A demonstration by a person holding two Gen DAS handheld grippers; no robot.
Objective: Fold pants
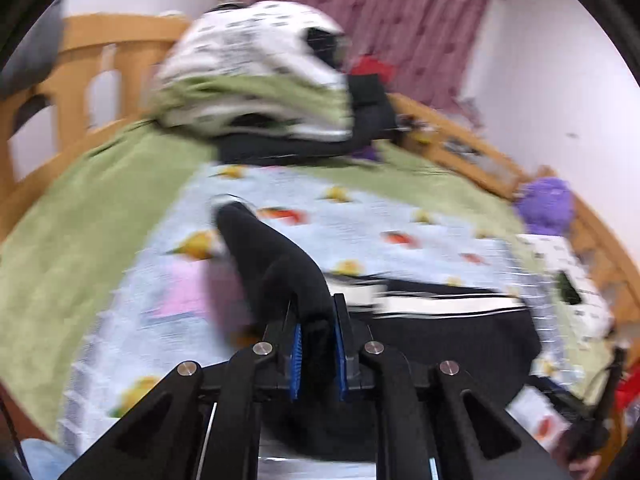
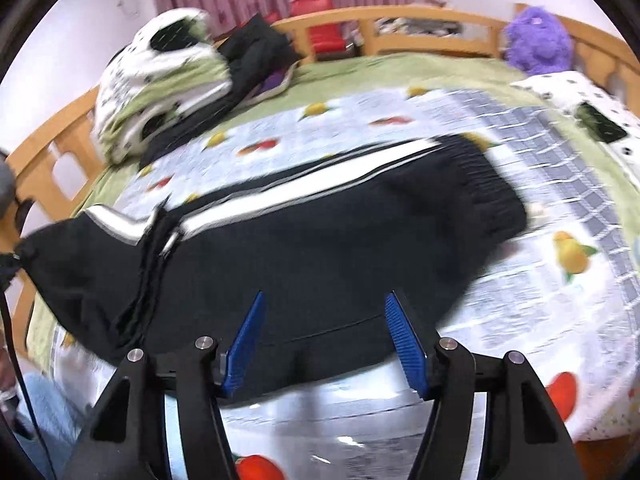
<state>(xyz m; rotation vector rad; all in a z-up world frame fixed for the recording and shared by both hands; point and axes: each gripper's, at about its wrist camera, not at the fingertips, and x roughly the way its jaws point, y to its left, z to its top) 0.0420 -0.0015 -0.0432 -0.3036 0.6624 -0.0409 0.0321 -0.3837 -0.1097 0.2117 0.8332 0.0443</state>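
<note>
Two grippers here: our left gripper (image 1: 316, 344) is clamped tight on a bunched-up bit of the black pants (image 2: 320, 248), lifting that end off the fruit-print sheet (image 2: 540, 320). Our right gripper (image 2: 326, 344) has its blue pads spread apart, hanging over the pants' near edge, which lie stretched across the bed.

a wooden-railed bed (image 2: 420, 16) carries a fruit-print sheet (image 2: 520, 300) with black pants (image 2: 320, 248) on it.
</note>
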